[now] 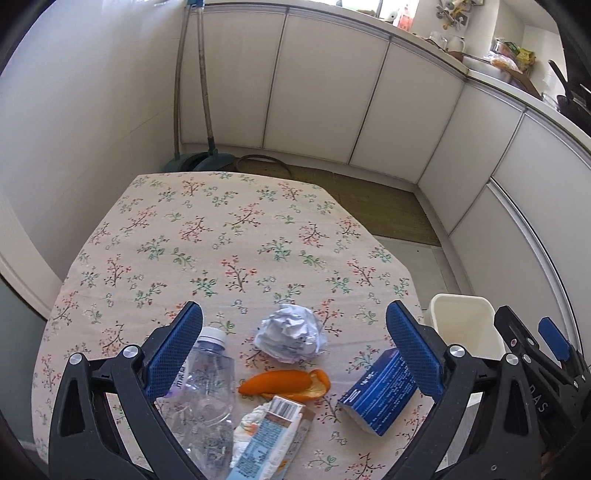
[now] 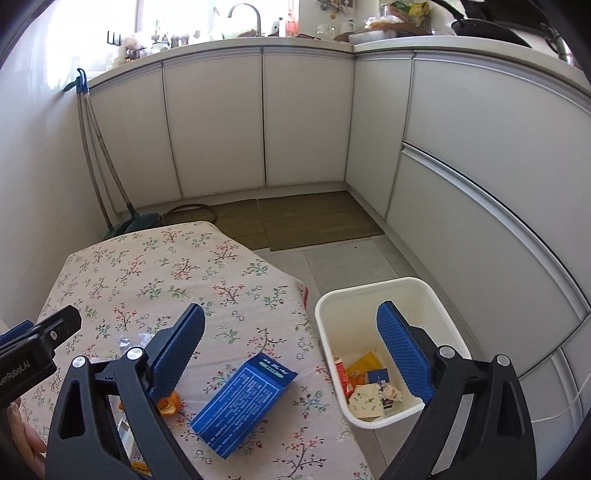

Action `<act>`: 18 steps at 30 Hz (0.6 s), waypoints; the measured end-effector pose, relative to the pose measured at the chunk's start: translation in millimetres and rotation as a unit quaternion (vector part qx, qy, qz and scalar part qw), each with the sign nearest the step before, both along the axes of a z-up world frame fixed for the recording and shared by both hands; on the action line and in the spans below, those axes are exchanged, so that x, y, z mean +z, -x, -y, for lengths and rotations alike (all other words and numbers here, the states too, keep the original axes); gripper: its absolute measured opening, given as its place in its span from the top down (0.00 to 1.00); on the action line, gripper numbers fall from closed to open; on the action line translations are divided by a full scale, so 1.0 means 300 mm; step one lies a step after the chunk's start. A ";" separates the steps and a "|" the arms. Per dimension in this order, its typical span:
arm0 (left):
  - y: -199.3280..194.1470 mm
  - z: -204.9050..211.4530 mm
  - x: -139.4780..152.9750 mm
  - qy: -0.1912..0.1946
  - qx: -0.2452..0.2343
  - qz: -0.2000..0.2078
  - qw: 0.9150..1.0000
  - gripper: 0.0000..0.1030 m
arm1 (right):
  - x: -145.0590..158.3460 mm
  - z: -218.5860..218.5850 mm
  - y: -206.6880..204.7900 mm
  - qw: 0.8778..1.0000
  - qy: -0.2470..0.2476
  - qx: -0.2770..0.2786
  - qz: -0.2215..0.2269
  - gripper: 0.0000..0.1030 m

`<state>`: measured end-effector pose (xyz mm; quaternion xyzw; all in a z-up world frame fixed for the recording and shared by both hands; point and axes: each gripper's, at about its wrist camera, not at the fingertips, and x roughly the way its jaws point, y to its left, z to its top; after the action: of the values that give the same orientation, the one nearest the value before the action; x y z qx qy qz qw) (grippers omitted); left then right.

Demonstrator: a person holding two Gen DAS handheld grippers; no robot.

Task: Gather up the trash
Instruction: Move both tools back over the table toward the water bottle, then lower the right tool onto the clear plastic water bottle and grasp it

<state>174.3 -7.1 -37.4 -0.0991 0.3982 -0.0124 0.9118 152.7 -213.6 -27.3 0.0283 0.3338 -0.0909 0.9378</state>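
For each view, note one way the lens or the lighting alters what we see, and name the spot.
Left wrist view: fisheye bends the cabinet fronts into a curve and darkens the corners; the crumpled paper stays sharp. Right wrist view: window light behind the faucet is blown out to white, and the bin beside the table looks stretched.

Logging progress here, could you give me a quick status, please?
Both grippers open, empty. Five trash items on table. Bin partly filled. Nothing blocking.

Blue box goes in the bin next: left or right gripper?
Right. The blue box lies between the open right gripper and the white bin, which stands beside that table edge.
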 end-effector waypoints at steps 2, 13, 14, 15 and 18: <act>0.002 -0.044 -0.011 -0.002 0.011 -0.008 1.000 0.07 | -0.009 -0.037 -0.015 1.000 -0.004 0.013 -0.008 0.11; 0.026 -0.273 -0.070 -0.010 0.076 -0.047 0.996 0.07 | -0.078 -0.264 -0.089 0.994 -0.015 0.090 -0.064 0.11; 0.028 -0.295 -0.073 -0.011 0.082 -0.049 0.995 0.07 | -0.088 -0.284 -0.098 0.992 -0.017 0.097 -0.072 0.11; 0.031 -0.320 -0.076 -0.011 0.089 -0.052 0.995 0.07 | -0.097 -0.301 -0.104 0.991 -0.019 0.103 -0.079 0.11; 0.036 -0.385 -0.085 -0.012 0.108 -0.059 0.992 0.07 | -0.131 -0.366 -0.127 0.986 -0.025 0.127 -0.104 0.11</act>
<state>163.5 108.4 -63.0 -0.1313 0.4387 0.0969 0.8837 190.9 -103.7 -66.5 -0.0006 0.4327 0.0347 0.9009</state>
